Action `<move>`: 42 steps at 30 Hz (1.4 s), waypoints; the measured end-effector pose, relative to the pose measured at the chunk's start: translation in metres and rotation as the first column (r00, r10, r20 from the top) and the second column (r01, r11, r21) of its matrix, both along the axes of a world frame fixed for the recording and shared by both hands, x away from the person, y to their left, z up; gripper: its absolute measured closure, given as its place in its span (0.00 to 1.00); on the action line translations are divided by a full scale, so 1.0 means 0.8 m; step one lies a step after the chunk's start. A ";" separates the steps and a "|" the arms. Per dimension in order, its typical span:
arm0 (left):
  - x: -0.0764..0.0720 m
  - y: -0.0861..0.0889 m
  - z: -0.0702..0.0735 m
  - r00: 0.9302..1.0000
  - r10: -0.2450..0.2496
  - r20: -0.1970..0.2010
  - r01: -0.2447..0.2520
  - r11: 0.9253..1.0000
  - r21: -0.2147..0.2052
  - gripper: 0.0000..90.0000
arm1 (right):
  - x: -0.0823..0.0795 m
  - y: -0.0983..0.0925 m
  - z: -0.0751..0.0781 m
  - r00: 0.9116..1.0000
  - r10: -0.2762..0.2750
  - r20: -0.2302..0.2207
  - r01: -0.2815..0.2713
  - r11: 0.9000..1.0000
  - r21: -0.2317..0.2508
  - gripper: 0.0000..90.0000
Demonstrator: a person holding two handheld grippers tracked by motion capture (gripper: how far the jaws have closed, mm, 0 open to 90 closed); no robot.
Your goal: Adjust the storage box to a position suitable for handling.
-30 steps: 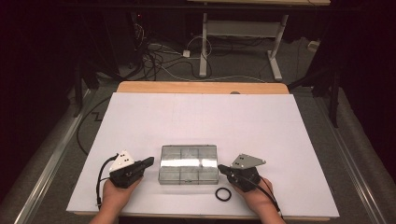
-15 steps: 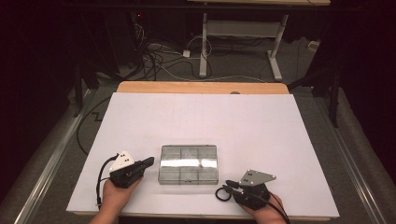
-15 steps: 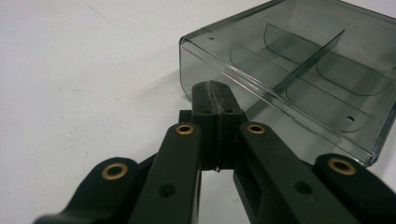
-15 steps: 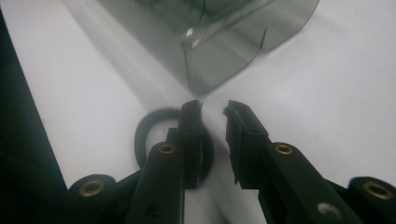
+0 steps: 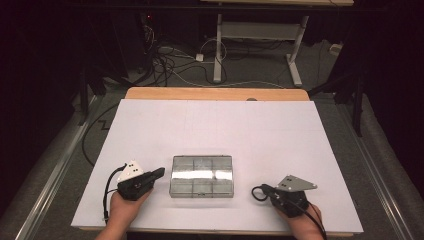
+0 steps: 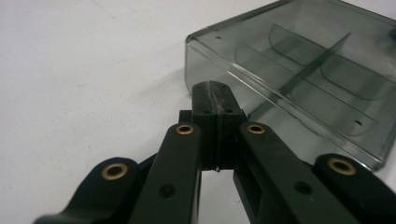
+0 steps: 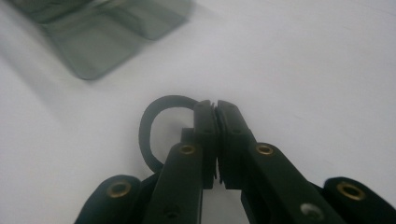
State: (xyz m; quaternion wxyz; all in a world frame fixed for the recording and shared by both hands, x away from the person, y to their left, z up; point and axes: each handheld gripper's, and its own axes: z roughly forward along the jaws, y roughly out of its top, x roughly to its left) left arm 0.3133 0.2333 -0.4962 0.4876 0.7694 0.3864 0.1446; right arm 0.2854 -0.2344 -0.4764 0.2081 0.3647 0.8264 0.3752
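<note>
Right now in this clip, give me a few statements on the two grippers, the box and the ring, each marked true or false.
1. The right gripper is shut on the black ring. True.
2. The clear divided box lies between the two grippers on the white table. True.
3. The left gripper has its jaws wide open around the box wall. False: the jaws are shut, with the tip close beside the box's corner; whether it touches cannot be told.
4. The ring lies inside one of the box's compartments. False: it is outside the box, to its right, pinched by the right gripper.
5. Dividers are visible inside the box. True.
</note>
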 end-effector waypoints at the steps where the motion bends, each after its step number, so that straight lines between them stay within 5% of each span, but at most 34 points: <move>1: 0.003 -0.001 0.002 1.000 0.007 -0.004 -0.007 1.000 -0.004 0.97 | 0.004 -0.015 0.000 0.999 -0.048 0.006 0.048 0.999 -0.008 0.98; 10: 0.064 -0.018 0.009 0.998 0.058 -0.033 -0.058 0.998 -0.001 0.97 | 0.014 -0.042 -0.005 0.992 -0.128 -0.010 0.128 0.992 0.000 0.96; 16: 0.087 -0.036 0.008 0.996 0.061 -0.061 -0.059 0.998 0.023 0.97 | 0.015 -0.047 -0.002 0.989 -0.145 -0.007 0.145 0.989 0.036 0.83; 23: 0.088 -0.046 0.005 0.996 0.052 -0.076 -0.049 0.998 0.043 0.97 | 0.008 -0.045 0.008 0.991 -0.134 0.029 0.132 0.989 0.063 0.85; 42: 0.072 -0.084 0.008 0.998 0.024 -0.052 -0.021 0.997 0.072 0.98 | 0.001 -0.019 0.010 0.998 -0.060 0.036 0.057 0.995 0.082 0.97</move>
